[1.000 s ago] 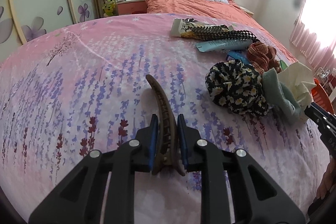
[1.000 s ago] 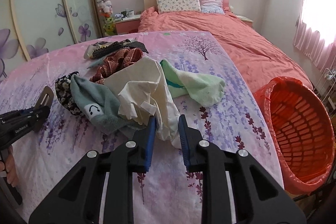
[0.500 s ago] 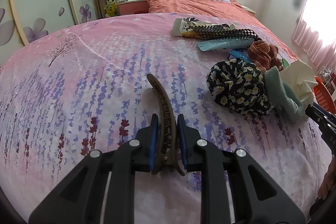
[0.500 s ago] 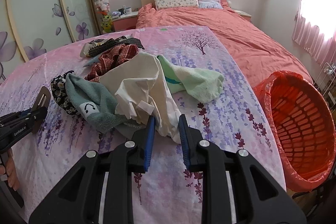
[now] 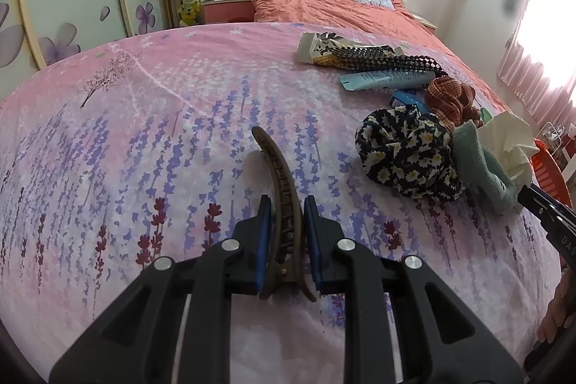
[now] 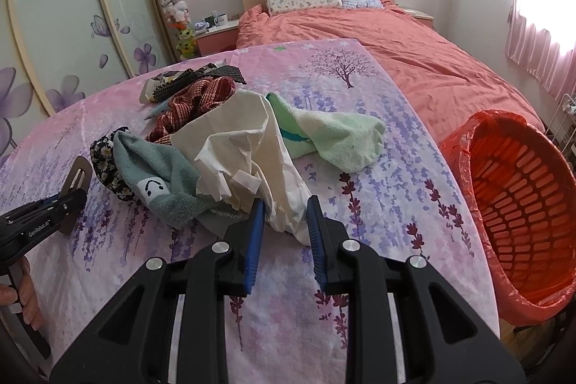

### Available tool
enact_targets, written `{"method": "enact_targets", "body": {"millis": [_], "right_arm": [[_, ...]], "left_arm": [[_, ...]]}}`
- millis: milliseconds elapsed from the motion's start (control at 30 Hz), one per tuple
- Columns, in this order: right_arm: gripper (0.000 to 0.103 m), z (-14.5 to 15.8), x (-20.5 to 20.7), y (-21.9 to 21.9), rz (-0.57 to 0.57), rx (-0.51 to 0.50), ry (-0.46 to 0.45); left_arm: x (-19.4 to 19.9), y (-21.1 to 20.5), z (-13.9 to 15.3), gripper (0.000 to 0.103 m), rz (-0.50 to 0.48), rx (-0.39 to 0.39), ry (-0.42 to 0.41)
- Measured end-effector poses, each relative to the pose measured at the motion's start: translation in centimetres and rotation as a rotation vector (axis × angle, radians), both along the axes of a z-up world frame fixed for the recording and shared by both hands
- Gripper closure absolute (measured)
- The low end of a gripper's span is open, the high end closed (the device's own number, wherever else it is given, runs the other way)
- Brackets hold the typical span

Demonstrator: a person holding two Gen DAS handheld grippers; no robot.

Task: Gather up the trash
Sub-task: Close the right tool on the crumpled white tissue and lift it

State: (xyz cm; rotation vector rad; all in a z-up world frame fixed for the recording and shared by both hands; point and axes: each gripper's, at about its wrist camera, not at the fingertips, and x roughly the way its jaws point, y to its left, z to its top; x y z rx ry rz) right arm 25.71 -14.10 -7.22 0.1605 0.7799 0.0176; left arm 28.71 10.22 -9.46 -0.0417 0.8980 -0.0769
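1. Brown plastic hair clip (image 5: 284, 204) sits clenched between the blue pads of the left gripper (image 5: 286, 222), its curved end pointing away over the floral sheet (image 5: 144, 150). In the right wrist view the same clip (image 6: 77, 182) sticks up from the left gripper (image 6: 50, 215) at the frame's left edge.
2. Writing: the left gripper's side reads "GenRobot.AI" in the right wrist view. On the right gripper (image 5: 550, 225), seen at the edge of the left wrist view, only the letters "DAS" can be read. The grey-green sock (image 6: 158, 182) carries a white patch with a smiling face.
3. Right gripper (image 6: 284, 222): its blue pads pinch the lower corner of the crumpled cream paper (image 6: 244, 150); the paper lies on the sheet, on top of the clutter.
4. Clutter around the paper: the grey-green sock touches it on the left, a pale green sock (image 6: 334, 139) on the right, a red checked scrunchie (image 6: 194, 103) behind. A black daisy-print scrunchie (image 5: 406, 153) lies against the grey-green sock.
5. Farther back lie a printed tube (image 5: 320, 47), a black beaded band (image 5: 378, 58) across it, and a pale blue tube (image 5: 388, 80); any print on the tubes is too small to read.
6. Orange basket (image 6: 522, 211) with a red liner stands off the sheet's right edge, near the right gripper, apart from the paper.
7. Fingers (image 6: 28, 297) of the person's hand show at the lower left of the right wrist view.
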Motion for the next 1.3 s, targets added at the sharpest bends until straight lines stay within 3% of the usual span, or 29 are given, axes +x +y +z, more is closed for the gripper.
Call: {"method": "enact_targets", "body": {"millis": [100,233,267,300,567,633,767,900,1100,1300], "right_arm": [[0.083,0.0,-0.2,-0.9,0.0,0.062,-0.015],[0.087,0.4,-1.1,-1.7,-0.01,0.087,-0.047],[0.09,0.5,-1.3,-1.8,-0.012,0.092,-0.052],[0.101,0.7,-1.6,-1.9,-0.012,0.098,-0.059],[0.101,0.7,-1.3,-1.8,0.015,0.082,-0.041],[0.097,0.5,-0.7,-1.4,0.011,0.056,-0.029],[0.074,0.3,0.2,-1.3,-0.001,0.026,-0.011],[0.062,0.4,0.3,-1.6,-0.016,0.011,-0.024],[0.058,0.9,-0.4,-3.0,-0.062,0.039,-0.054],[0.051,-0.3,0.8,-3.7,-0.042,0.062,0.013]], "left_arm": [[0.0,0.2,0.1,0.083,-0.011,-0.018,-0.001],[-0.1,0.1,0.1,0.087,-0.038,0.015,-0.002],[-0.1,0.0,0.2,0.087,-0.04,0.02,-0.003],[-0.2,0.1,0.3,0.087,-0.038,0.022,-0.006],[-1.1,-0.2,1.0,0.087,-0.048,0.023,-0.032],[-1.1,-0.5,0.7,0.087,-0.05,0.03,-0.021],[-0.9,-0.8,0.2,0.087,-0.053,0.037,-0.005],[-0.8,-0.9,-0.1,0.087,-0.055,0.037,-0.003],[-0.6,-0.9,-0.1,0.087,-0.061,0.033,-0.004],[-0.4,-0.6,-0.1,0.087,-0.062,0.024,-0.003]]}}
